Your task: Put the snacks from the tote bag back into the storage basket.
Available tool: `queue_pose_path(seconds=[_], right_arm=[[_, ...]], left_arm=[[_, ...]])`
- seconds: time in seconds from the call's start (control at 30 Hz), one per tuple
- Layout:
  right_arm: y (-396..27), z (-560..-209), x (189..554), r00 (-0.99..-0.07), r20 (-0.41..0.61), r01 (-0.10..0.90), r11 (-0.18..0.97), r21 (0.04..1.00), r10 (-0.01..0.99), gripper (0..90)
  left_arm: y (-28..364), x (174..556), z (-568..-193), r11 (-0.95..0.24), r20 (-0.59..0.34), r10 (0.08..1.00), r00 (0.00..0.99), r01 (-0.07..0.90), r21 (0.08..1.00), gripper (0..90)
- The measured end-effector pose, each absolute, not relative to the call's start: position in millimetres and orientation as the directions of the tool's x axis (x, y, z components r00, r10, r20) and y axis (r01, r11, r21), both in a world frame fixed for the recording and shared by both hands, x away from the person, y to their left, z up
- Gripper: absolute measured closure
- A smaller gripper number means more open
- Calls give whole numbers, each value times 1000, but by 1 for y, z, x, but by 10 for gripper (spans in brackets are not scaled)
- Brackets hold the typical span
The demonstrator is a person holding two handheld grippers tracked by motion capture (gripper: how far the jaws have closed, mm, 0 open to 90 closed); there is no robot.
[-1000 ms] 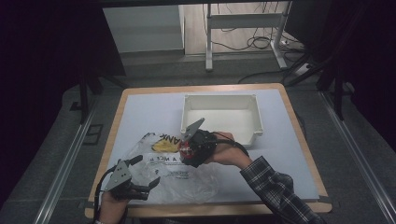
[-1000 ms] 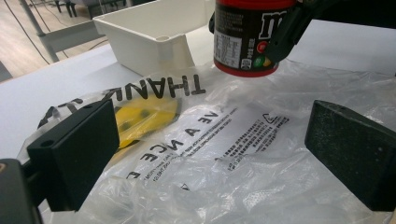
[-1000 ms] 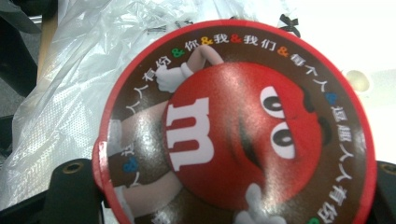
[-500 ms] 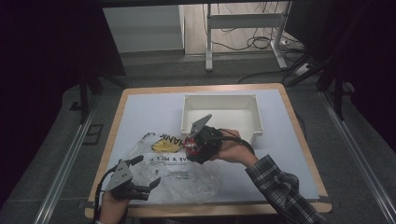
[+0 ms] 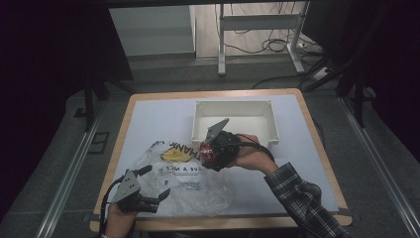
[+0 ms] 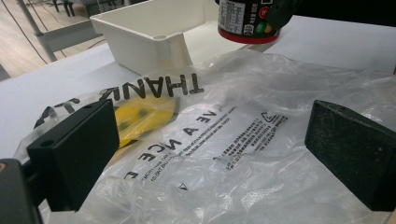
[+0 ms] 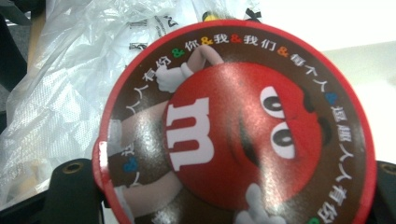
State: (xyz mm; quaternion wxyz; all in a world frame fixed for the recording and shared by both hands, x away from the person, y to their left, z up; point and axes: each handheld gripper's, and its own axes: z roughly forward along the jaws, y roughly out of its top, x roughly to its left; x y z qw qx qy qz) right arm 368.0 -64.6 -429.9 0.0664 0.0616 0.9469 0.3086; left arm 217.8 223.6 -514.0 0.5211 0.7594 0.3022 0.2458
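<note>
We see our right gripper [image 5: 210, 148] clamped on a red M&M's candy tub [image 7: 238, 126] above the plastic bag [image 5: 193, 186], near the white bin [image 5: 233, 106], while our left gripper [image 5: 151, 191] stays spread over the bag's near-left edge.

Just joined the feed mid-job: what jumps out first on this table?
The red candy tub clamped in the right hand-held gripper, held up near the front left corner of the white bin. Next, the crumpled clear plastic bag with black lettering at the table's near side, something yellow inside, the open left hand-held gripper at its edge.
</note>
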Motion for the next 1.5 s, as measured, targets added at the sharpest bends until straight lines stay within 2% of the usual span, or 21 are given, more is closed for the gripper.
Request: queue_pose_path(seconds=[0.73,1.5], right_arm=[[-86,-425,384,-973,-112,96,790,605,204,257],[-80,-434,424,-963,-126,114,780,615,240,257]], left_arm=[[224,218,-514,-275,59,716,696,203,940,29],[225,218,-514,-275,60,715,696,202,940,29]])
